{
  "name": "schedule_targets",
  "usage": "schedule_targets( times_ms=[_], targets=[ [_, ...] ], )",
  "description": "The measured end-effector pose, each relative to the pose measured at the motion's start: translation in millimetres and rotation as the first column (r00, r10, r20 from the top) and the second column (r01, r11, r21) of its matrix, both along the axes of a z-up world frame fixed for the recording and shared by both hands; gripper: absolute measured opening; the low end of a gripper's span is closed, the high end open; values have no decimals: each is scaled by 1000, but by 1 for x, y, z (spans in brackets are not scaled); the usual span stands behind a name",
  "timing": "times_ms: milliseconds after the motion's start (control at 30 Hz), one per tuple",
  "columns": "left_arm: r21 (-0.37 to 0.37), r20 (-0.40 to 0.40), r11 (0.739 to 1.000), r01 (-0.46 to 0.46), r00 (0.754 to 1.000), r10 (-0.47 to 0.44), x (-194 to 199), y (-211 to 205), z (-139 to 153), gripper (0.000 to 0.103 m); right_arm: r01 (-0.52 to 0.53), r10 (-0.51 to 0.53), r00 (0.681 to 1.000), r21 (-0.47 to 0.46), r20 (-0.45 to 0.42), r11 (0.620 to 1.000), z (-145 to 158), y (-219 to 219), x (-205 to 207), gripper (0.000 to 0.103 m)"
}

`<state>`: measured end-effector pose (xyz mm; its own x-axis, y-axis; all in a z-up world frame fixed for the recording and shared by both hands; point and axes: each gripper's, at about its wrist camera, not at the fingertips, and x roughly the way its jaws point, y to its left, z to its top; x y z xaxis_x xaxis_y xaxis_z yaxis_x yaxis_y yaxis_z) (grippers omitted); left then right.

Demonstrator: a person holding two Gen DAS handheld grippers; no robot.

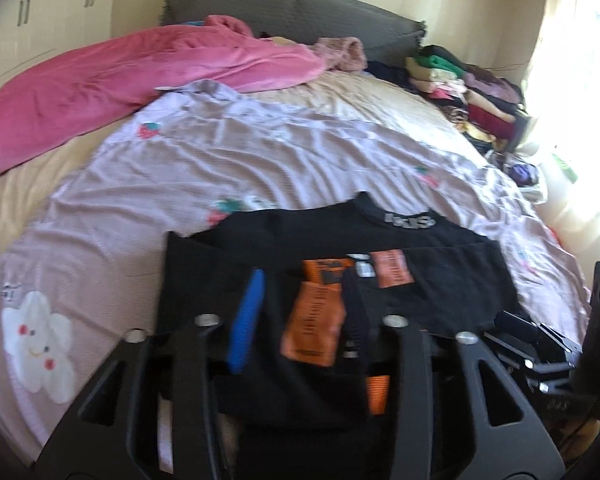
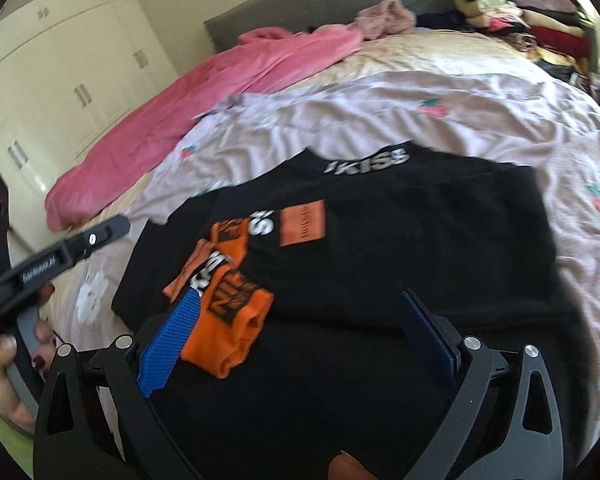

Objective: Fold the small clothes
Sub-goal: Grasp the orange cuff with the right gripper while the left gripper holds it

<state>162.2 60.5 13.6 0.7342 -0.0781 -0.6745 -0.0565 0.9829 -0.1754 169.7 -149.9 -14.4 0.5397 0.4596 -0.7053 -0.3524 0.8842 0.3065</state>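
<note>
From the left wrist, the left hand-held gripper (image 1: 300, 316) pinched a fold of the black shirt (image 1: 432, 280) on the bed (image 1: 340, 92), mid-fold. From the right wrist, the right hand-held gripper (image 2: 300, 332) gaped wide over the hem; next it probably needed to grip there.

A home bedroom; bed (image 1: 340, 92) with headboard (image 1: 292, 12); wardrobes (image 2: 72, 80); piled clothes (image 1: 472, 80).

Open bedspread beyond the shirt; clutter along the edges

Lilac strawberry-print bedspread (image 1: 260, 152) lies bare past the black shirt (image 2: 400, 216); pink blanket (image 1: 112, 80) and stacked clothes pile (image 1: 472, 80) block the far sides.
</note>
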Motion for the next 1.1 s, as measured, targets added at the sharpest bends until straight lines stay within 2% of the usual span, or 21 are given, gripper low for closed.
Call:
schedule_targets(
  times_ms=[133,333,367,400,467,567,733,800,900,1100],
  targets=[
    [1,-5,1000,-29,1000,29,-2,15,-6,46,-48,50,998,-52,27,997,-11,24,0,97],
    [-2,-7,1000,-31,1000,31,-4,20,-11,53,-65,68,997,-81,32,995,-24,35,9,96],
    [1,-7,1000,-30,1000,30,-5,21,-12,53,-68,70,997,-78,29,995,-26,35,11,93],
    [2,-6,1000,-31,1000,31,-5,20,-12,53,-79,80,997,-72,18,994,-29,37,13,86],
    [1,-10,1000,-29,1000,29,-5,22,-14,53,-92,93,996,-65,6,994,-33,40,16,82],
    [-4,-15,1000,-31,999,31,-3,24,-19,53,-113,113,994,-63,-4,992,-39,44,16,71],
    [-11,-18,999,-31,999,31,-3,26,-23,53,-153,154,988,-40,22,987,-37,52,10,44],
    [-9,-16,999,-32,999,32,-3,26,-23,53,-155,156,987,-29,35,987,-36,54,7,37],
    [-5,-14,999,-33,999,33,-4,28,-24,53,-174,174,984,-8,41,985,-35,56,5,13],
    [-13,-4,999,-43,999,43,-5,33,-22,53,-176,175,978,-1,113,984,-19,57,-2,10]
  ],
)
